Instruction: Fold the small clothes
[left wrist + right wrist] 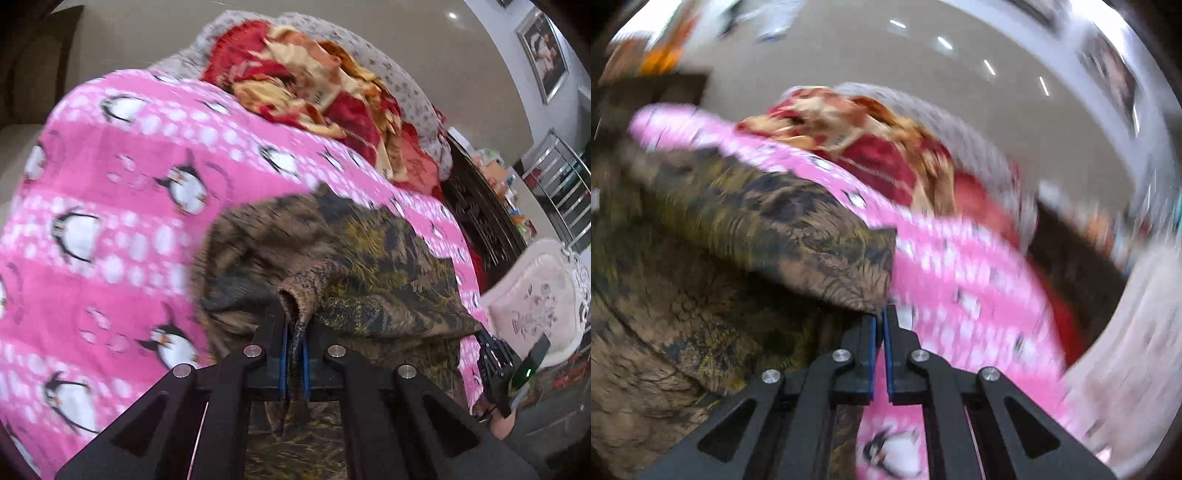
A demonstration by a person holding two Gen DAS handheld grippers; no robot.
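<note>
Garment (332,251) pinched in left claw (294,325); right claw (880,314) clenched, empty.

Left wrist view: we look forward and down along the left gripper (294,325), close over the brown patterned garment (332,251), with the pink penguin blanket (129,206) spreading left and far.
Right wrist view: we look forward and down along the right gripper (880,317), also close, heavily blurred; the brown patterned garment (757,221) fills the near left, the pink penguin blanket (960,266) runs right.
Far field: in both we face the red and gold blanket (314,85) (849,125) and the pale floor (443,66) beyond.
Shared part: garment, pink blanket, red blanket and floor.
Cross-sighting: we see the right gripper (498,365) at the near right edge of the left wrist view.
</note>
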